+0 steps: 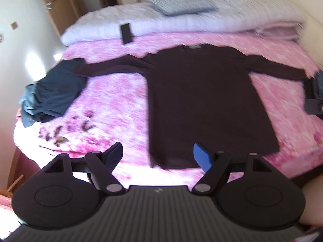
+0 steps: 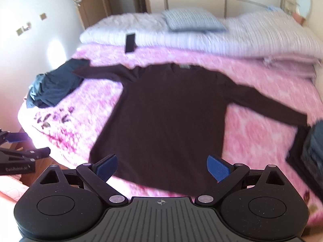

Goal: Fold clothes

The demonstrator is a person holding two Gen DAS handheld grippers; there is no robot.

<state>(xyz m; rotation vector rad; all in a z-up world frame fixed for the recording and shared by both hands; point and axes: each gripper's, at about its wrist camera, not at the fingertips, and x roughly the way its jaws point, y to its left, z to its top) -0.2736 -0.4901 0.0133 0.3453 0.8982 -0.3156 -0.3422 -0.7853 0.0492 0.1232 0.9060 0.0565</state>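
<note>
A dark brown long-sleeved shirt lies flat on the pink bed, both sleeves spread out; it also shows in the right wrist view. My left gripper is open and empty, held above the shirt's near hem at its left corner. My right gripper is open and empty, held above the near hem of the shirt. The left gripper also shows at the left edge of the right wrist view.
A crumpled dark teal garment lies at the bed's left edge, touching the left sleeve end. More dark clothes lie at the right. A black phone leans on folded white bedding with a striped pillow. A door stands beyond.
</note>
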